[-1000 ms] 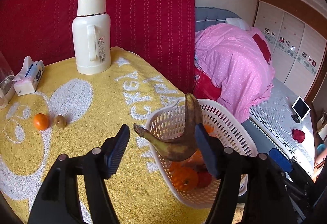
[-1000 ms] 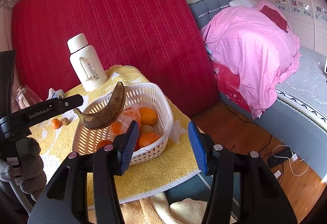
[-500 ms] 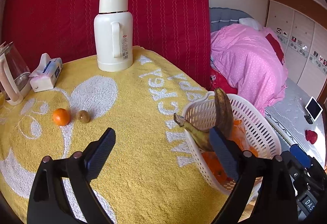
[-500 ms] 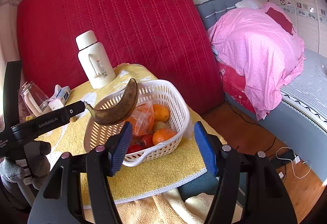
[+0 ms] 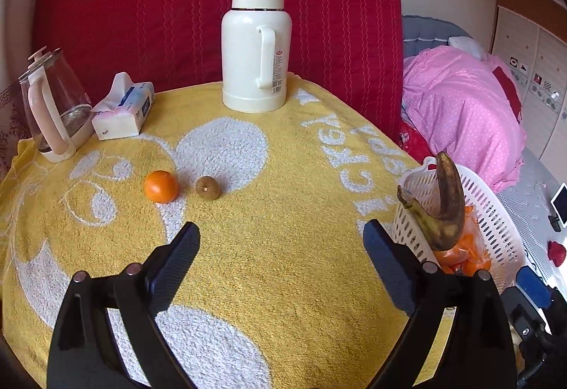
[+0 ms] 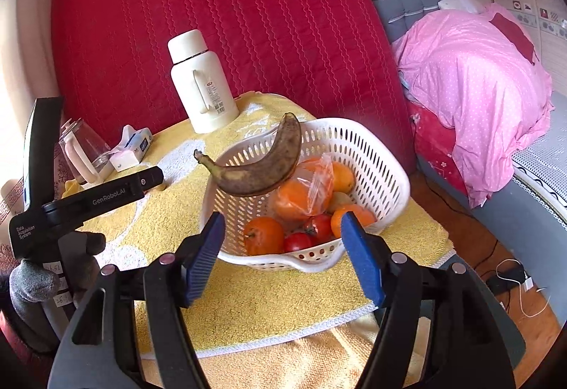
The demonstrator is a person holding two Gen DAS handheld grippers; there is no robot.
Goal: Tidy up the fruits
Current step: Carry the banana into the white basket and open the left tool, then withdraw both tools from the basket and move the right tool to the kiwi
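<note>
An overripe brown banana (image 5: 446, 211) (image 6: 262, 165) leans on the left rim of the white basket (image 5: 496, 211) (image 6: 372, 169). The basket holds bagged oranges (image 6: 304, 187), loose oranges and tomatoes (image 6: 319, 226). A small orange (image 5: 160, 187) and a brown kiwi (image 5: 208, 188) lie side by side on the yellow towel, ahead and left of my left gripper (image 5: 280, 240), which stands wide open and empty. My right gripper (image 6: 283, 229) faces the basket's near rim. Its jaws are opening, and no pad presses on anything.
A white thermos (image 5: 253, 48) stands at the table's back. A tissue pack (image 5: 124, 112) and a glass kettle (image 5: 53, 105) sit at the back left. A bed with a pink quilt (image 5: 460, 112) lies right of the table. A gloved hand (image 6: 32, 279) holds the left gripper.
The banana has left my left gripper's jaws and now rests on the basket rim. The left gripper has opened wider and swung left. The right gripper has opened wider and come closer to the basket.
</note>
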